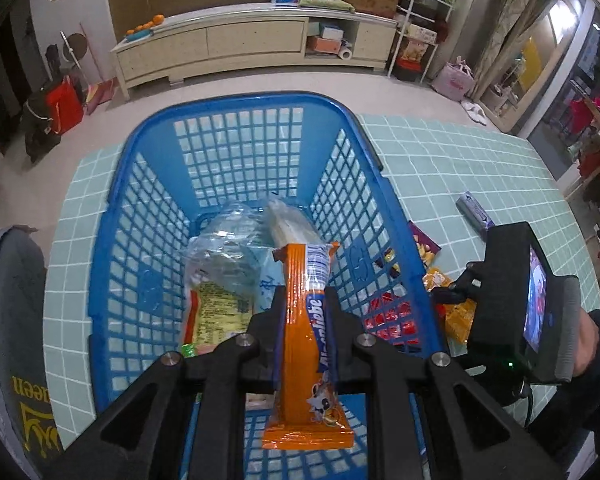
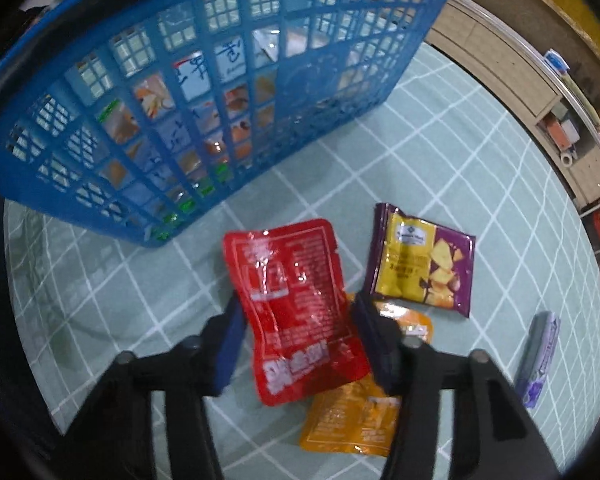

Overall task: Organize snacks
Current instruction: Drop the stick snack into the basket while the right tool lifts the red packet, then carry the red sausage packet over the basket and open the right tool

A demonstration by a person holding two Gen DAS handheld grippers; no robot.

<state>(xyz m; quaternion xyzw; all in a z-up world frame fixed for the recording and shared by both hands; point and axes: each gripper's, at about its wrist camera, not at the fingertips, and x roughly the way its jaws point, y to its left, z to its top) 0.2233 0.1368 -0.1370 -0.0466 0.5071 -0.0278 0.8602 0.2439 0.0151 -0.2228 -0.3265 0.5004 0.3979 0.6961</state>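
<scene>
My left gripper (image 1: 305, 292) is shut on an orange snack bar (image 1: 306, 344) and holds it lengthwise above the inside of the blue mesh basket (image 1: 236, 104). In the basket lie a crumpled clear bag (image 1: 224, 248) and a packet with a yellow label (image 1: 216, 316). In the right wrist view my right gripper (image 2: 298, 300) points down at the table beside the basket (image 2: 100, 152). Its pads press both side edges of a red packet (image 2: 296, 312), which lies partly over an orange packet (image 2: 352, 416).
A purple-and-yellow chips packet (image 2: 420, 268) and a purple bar (image 2: 540, 360) lie on the mint tiled tablecloth (image 2: 440, 152) to the right. A grey cushion (image 1: 16, 320) sits at the table's left edge. A long cream cabinet (image 1: 252, 40) stands across the floor.
</scene>
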